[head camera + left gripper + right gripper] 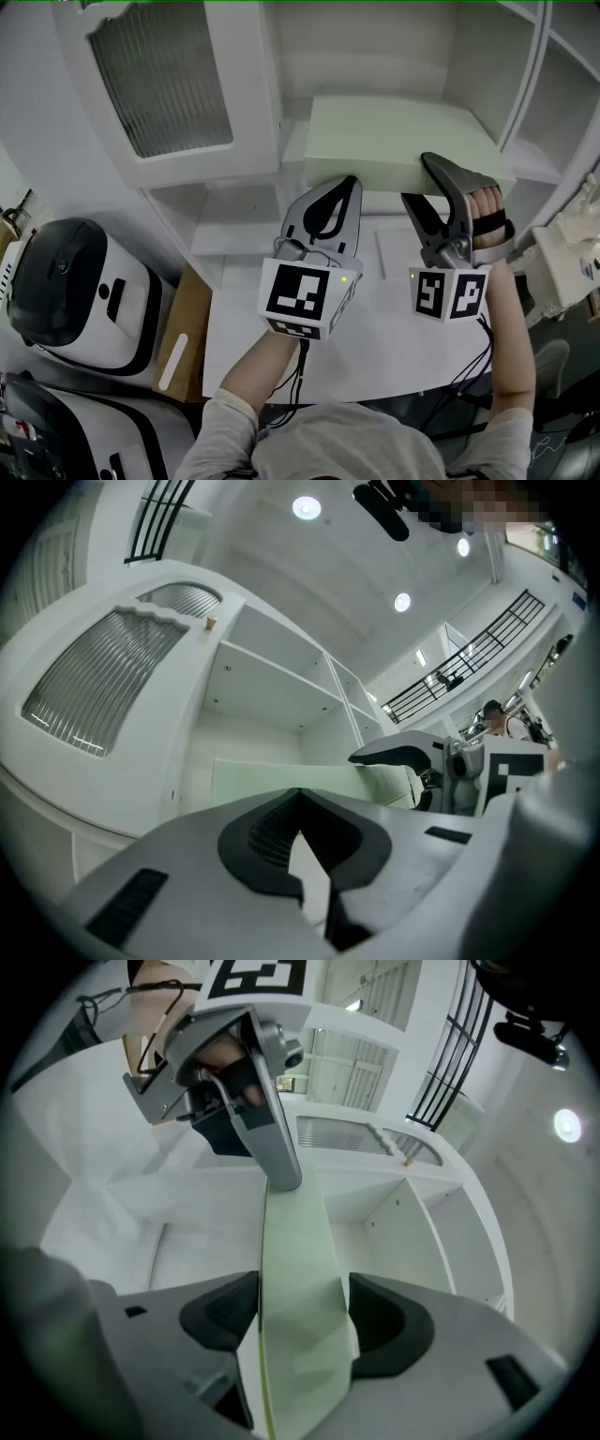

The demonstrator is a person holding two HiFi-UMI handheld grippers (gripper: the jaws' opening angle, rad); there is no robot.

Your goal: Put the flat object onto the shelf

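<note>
right gripper [298,1307] clamps flat object [394,141] at near edge | left gripper [300,794] jaws pressed together, tips at same edge | long axis crosswise, shelf [536,161] ahead

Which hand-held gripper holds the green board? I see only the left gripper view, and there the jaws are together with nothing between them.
Observer: The right hand-held gripper holds it. In the right gripper view the green board stands between its two jaws.
Operator: Where is the left one, then?
Observer: In the head view the left hand-held gripper has its tip at the near edge of the board, beside the right one.
</note>
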